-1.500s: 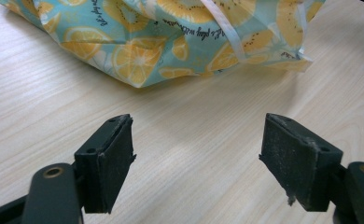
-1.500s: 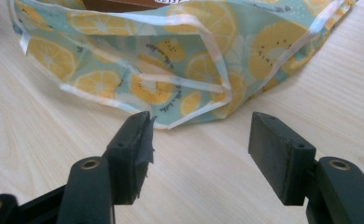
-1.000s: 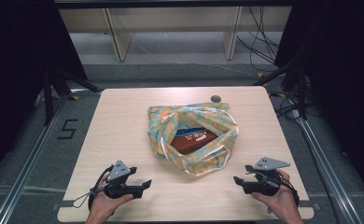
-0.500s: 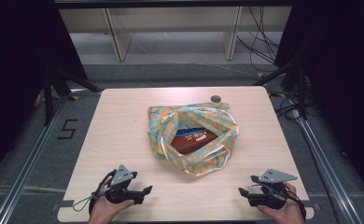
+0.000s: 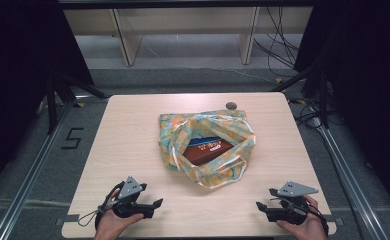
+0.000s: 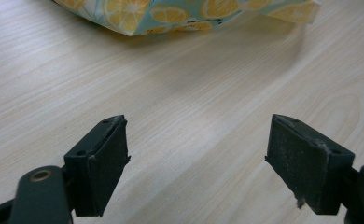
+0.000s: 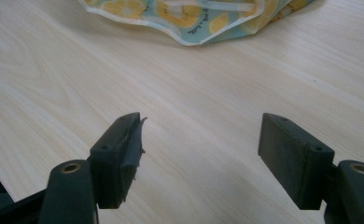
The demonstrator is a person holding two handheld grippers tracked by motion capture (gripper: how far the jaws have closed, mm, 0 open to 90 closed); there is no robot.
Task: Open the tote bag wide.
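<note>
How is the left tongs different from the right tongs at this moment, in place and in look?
The left tongs sits at the table's near-left corner, while the right tongs sits at its near-right corner. In the high view the left tongs points right toward the middle; the right tongs points left. Both are open, hold nothing, and stay clear of the lemon-print bag.
</note>
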